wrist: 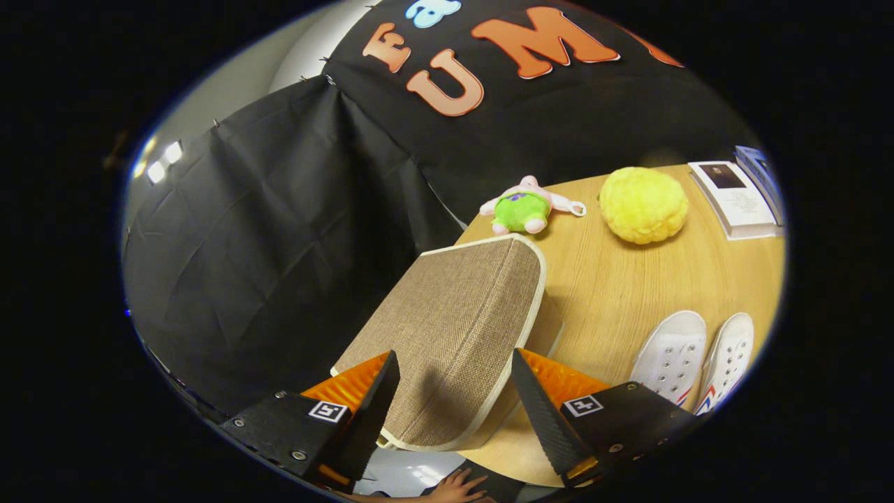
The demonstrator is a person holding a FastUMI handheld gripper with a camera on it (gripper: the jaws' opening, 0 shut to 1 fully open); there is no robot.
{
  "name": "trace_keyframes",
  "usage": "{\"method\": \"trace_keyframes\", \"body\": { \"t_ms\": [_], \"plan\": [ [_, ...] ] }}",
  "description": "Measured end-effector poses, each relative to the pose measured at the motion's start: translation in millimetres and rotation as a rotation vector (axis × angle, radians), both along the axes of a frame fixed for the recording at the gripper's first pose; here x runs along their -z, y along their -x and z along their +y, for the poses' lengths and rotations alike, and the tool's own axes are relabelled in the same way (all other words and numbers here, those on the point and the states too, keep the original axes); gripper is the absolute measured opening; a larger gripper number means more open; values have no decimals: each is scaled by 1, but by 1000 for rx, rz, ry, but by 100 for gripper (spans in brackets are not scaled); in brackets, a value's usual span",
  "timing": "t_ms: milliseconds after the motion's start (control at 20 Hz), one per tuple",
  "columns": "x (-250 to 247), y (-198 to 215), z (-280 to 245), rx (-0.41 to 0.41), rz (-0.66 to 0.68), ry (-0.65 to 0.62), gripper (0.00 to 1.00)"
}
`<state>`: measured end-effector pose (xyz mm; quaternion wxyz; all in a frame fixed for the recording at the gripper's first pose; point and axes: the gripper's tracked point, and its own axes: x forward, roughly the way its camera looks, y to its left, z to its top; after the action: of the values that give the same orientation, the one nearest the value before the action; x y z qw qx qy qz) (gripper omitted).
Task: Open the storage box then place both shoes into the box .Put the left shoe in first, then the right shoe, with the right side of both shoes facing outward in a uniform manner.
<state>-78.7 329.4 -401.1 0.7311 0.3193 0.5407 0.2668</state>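
A brown woven storage box (454, 314) with cream trim stands on the wooden table (628, 279), its lid covering the top. My gripper (454, 355) is open, and the near part of the lid lies between the two spread fingers. Neither finger presses on it as far as I can see. Two white shoes (674, 356) (730, 353) lie side by side on the table, beyond the right-hand finger, with their toes pointing away from the box's side.
A green and pink plush toy (525, 206) and a fuzzy yellow ball (642, 205) lie past the box. Books (737, 199) are stacked at the table's far corner. A person's hand (457, 487) shows below the fingers. Black cloth walls close off the space beside the table.
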Motion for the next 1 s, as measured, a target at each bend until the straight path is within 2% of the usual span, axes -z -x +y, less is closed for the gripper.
{"method": "trace_keyframes", "body": {
  "t_ms": [300,550,750,900,1000],
  "plan": [
    [22,9,17,43,104,-81,96],
    [25,13,34,102,208,-238,96],
    [21,3,32,133,184,-275,87],
    [10,-8,31,153,158,-315,77],
    [-15,-13,24,159,113,-326,70]
  ]
}}
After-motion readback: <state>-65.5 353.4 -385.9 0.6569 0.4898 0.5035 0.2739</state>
